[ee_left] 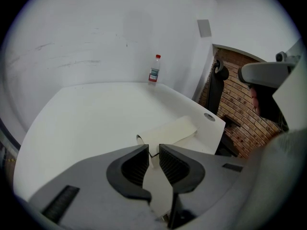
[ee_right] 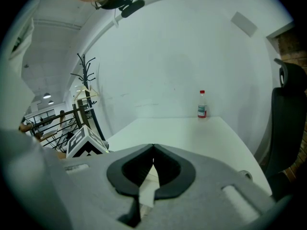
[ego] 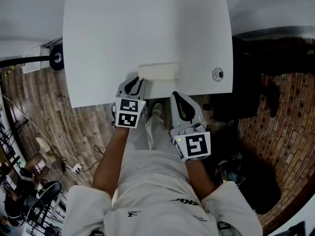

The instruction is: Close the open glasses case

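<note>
The pale oblong glasses case lies on the white rectangular tabletop, close to its near edge. The left gripper sits at that edge, just left of the case. The right gripper hangs off the tabletop, nearer the person. A round metal grommet lies right of the case, and a clear plastic bottle with a red cap stands at the far edge.

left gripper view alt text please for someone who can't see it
The left gripper, jaws slightly apart, points at a white glasses case near the edge of a white table. A small bottle stands at the table's far end.
</note>
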`<move>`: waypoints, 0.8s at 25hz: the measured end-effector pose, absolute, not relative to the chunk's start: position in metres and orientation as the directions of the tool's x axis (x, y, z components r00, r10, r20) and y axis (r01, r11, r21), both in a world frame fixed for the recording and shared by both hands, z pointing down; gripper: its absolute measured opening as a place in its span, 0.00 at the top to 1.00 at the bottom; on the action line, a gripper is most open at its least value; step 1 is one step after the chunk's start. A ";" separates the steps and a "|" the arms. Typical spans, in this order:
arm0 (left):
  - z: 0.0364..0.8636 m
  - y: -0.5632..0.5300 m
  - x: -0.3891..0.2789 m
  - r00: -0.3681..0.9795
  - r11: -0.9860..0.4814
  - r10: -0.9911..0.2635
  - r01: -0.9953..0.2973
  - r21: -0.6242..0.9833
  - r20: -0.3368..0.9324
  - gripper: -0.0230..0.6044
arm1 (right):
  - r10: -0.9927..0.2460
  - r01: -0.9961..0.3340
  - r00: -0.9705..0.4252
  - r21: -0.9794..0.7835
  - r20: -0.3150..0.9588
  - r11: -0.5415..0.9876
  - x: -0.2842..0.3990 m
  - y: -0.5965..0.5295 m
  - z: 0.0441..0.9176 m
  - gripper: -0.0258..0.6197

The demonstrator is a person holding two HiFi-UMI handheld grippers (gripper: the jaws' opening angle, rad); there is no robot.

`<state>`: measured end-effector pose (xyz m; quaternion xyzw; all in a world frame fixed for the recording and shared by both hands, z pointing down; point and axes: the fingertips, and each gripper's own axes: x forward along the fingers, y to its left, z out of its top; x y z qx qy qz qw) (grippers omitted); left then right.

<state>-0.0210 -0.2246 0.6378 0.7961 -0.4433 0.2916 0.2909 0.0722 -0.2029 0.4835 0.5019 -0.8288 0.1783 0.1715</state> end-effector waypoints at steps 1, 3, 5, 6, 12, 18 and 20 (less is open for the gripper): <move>0.639 -0.223 -0.020 0.435 -0.436 -0.537 -0.877 0.203 0.723 0.86 | -0.771 -0.892 -0.438 -0.121 0.463 0.435 0.073 -0.202 0.483 0.96; 0.640 -0.222 -0.019 0.431 -0.433 -0.538 -0.879 0.201 0.724 0.86 | -0.770 -0.891 -0.440 -0.119 0.462 0.437 0.075 -0.200 0.482 0.96; 0.641 -0.222 -0.019 0.426 -0.435 -0.536 -0.879 0.194 0.728 0.86 | -0.770 -0.891 -0.440 -0.120 0.462 0.438 0.075 -0.200 0.483 0.96; 0.642 -0.221 -0.019 0.425 -0.438 -0.533 -0.878 0.191 0.731 0.86 | -0.770 -0.891 -0.440 -0.120 0.463 0.437 0.075 -0.199 0.483 0.96; 0.641 -0.214 -0.019 0.427 -0.442 -0.525 -0.876 0.193 0.736 0.86 | -0.769 -0.889 -0.443 -0.116 0.461 0.443 0.073 -0.195 0.479 0.96; 0.628 -0.211 -0.024 0.422 -0.432 -0.545 -0.882 0.188 0.724 0.89 | -0.772 -0.889 -0.444 -0.119 0.455 0.442 0.071 -0.188 0.474 0.96; 0.620 -0.210 -0.025 0.420 -0.425 -0.555 -0.885 0.189 0.718 0.89 | -0.772 -0.888 -0.446 -0.118 0.452 0.444 0.070 -0.186 0.471 0.96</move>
